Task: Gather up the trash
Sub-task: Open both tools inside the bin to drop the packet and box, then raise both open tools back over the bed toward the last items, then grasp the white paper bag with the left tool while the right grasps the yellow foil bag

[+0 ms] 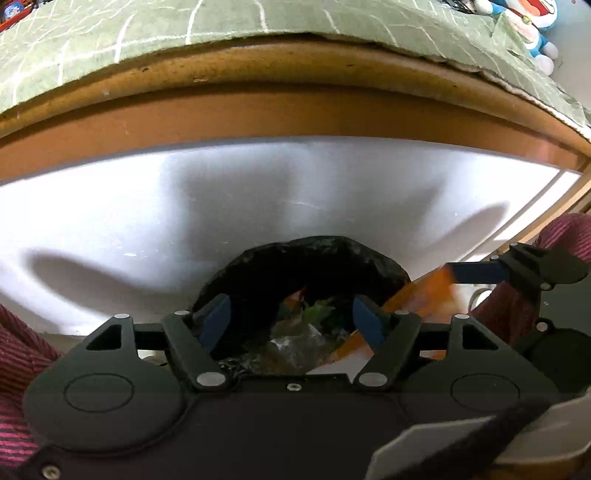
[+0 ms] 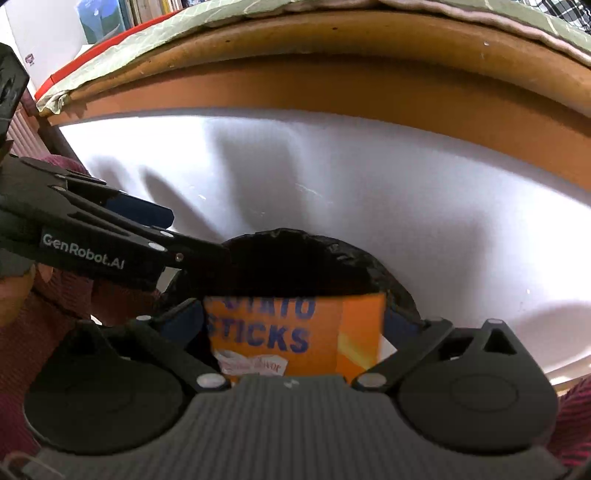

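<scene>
In the right wrist view, an orange "Potato Sticks" box is clamped between the blue pads of my right gripper. The box hangs just before the mouth of a black trash bag. In the left wrist view, the trash bag gapes between the spread fingers of my left gripper, which is open. Green and clear wrappers lie inside. The orange box comes in from the right, held by the right gripper. The left gripper reaches the bag's left rim.
The bag stands on a white floor beside a brown wooden bed frame with a green patterned cover. A blue plush toy sits at the top right. Maroon striped sleeves flank the grippers.
</scene>
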The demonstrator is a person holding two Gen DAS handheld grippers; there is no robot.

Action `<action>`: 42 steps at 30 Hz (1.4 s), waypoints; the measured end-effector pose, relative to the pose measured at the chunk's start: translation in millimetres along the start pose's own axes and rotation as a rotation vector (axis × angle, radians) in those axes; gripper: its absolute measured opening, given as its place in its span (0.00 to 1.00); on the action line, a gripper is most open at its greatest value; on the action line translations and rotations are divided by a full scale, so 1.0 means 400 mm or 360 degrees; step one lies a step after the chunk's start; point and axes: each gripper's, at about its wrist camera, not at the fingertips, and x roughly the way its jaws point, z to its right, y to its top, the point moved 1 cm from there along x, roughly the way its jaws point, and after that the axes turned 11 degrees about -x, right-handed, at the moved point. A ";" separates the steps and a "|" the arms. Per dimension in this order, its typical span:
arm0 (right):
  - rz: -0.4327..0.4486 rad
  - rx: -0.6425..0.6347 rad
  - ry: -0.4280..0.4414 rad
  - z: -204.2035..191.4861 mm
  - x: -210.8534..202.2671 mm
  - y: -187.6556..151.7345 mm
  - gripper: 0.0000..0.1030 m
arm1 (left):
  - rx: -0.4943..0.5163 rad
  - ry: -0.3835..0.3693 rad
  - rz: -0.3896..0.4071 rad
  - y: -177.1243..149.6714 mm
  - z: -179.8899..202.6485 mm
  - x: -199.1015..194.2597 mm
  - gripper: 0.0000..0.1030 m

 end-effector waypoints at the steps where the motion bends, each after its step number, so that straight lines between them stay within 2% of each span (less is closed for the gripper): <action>1: -0.0002 -0.0022 -0.0004 -0.003 0.000 0.002 1.00 | 0.0010 -0.0011 -0.0008 0.001 0.001 -0.001 0.75; 6: 0.0024 -0.0091 -0.0030 -0.017 -0.011 0.013 1.00 | 0.0044 -0.0037 -0.0018 0.004 0.017 -0.006 0.76; 11: 0.0094 -0.0135 -0.0039 -0.019 -0.063 0.031 1.00 | 0.0045 -0.0090 0.0025 0.015 0.023 -0.058 0.76; 20: 0.0436 -0.0143 -0.0054 0.026 -0.276 0.116 1.00 | 0.0114 -0.0202 0.0337 0.101 0.039 -0.271 0.80; 24: 0.0612 -0.0143 -0.0131 0.064 -0.361 0.175 1.00 | 0.0157 -0.0230 0.0503 0.180 0.047 -0.363 0.83; 27: 0.0713 -0.0129 -0.0229 0.102 -0.392 0.235 1.00 | 0.0161 -0.0183 0.0621 0.249 0.059 -0.406 0.85; 33: 0.0839 -0.0028 -0.0436 0.210 -0.427 0.356 1.00 | 0.0057 -0.0126 0.0799 0.428 0.070 -0.405 0.87; 36: 0.0860 0.0044 -0.0491 0.266 -0.419 0.419 1.00 | -0.0035 -0.0098 0.0824 0.521 0.068 -0.370 0.88; 42: 0.0862 0.0160 -0.0548 0.370 -0.360 0.518 0.94 | -0.0256 -0.0167 0.0763 0.679 0.067 -0.245 0.84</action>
